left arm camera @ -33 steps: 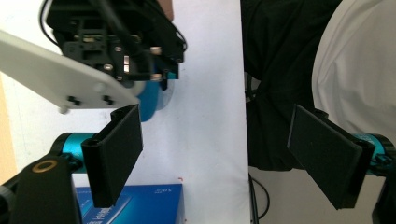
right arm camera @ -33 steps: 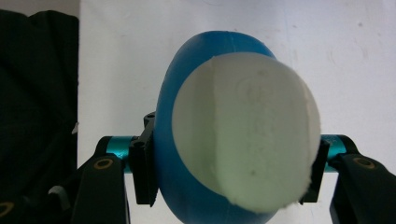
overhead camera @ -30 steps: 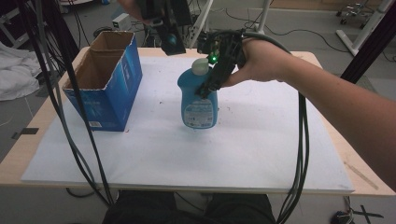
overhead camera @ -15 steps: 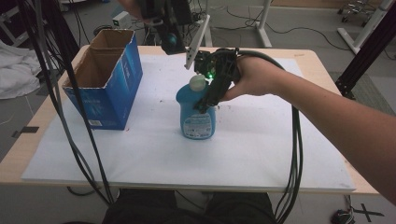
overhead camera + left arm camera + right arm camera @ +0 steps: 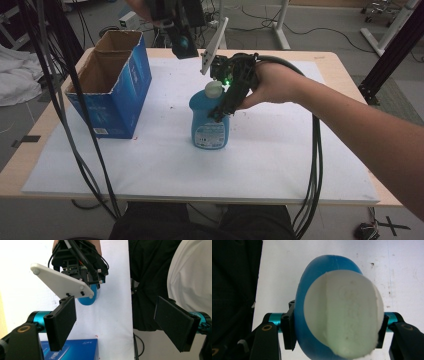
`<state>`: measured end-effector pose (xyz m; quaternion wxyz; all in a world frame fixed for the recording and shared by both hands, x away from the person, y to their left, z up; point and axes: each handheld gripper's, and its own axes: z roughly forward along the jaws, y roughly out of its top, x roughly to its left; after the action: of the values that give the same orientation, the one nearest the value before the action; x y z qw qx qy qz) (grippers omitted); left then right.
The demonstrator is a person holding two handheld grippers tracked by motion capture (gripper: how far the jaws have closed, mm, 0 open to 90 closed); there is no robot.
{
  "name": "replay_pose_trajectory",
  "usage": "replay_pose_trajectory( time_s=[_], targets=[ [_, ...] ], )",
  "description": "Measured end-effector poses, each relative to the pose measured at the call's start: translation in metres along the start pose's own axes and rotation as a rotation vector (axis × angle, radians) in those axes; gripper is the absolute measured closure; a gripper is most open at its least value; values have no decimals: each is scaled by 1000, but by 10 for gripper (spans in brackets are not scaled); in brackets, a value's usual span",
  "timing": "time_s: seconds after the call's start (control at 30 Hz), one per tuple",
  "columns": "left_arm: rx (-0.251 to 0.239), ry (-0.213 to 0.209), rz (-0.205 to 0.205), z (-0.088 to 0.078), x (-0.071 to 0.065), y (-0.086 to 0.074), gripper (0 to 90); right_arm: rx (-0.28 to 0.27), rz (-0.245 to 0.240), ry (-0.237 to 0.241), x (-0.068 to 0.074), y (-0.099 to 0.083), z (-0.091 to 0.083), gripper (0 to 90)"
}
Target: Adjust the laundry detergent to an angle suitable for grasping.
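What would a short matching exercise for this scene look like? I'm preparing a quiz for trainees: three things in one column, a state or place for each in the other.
Things:
1. blue bottle
2. cardboard box
3. left gripper

States or places:
A. jaws wide apart, nothing between them
B. stands open-topped on the table's left side
C. upright mid-table, clamped by the right gripper

Pairs: 1-C, 2-B, 3-A

place: lab | signs: hanging cables (image 5: 75, 115), rig stands (image 5: 280, 25)
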<state>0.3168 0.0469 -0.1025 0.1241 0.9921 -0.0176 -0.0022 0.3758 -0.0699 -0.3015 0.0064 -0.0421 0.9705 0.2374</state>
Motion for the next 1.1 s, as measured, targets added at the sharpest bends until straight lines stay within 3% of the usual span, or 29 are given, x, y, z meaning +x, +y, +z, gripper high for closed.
replay_pose_trajectory(
  time_s=[0.07,0.17,0.33,0.53,0.6,0.7,0.87,1.0,1.1],
  targets=[
    [2,-1,2,0,0,0,182,4,10,4,0,0,-1,361],
    [3,-1,1,0,0,1,181,7,26,2,1,1,-3,237],
    [-2,-2,-3,1,-1,1,182,16,84,25,-1,-3,-15,189],
    [4,0,-3,1,-1,1,181,-7,167,1,-7,-19,-45,185],
    [2,1,-4,2,-1,1,181,0,212,-26,-11,-29,-55,185],
    [3,1,-1,2,-1,2,181,35,318,-84,-21,-50,-64,185],
    [2,-1,1,3,0,5,181,97,555,-207,-31,-86,-74,185],
    [14,1,7,5,1,8,181,139,663,-276,-30,-108,-74,185],
    [10,4,5,6,1,9,181,165,719,-284,-27,-123,-70,185]
  ],
)
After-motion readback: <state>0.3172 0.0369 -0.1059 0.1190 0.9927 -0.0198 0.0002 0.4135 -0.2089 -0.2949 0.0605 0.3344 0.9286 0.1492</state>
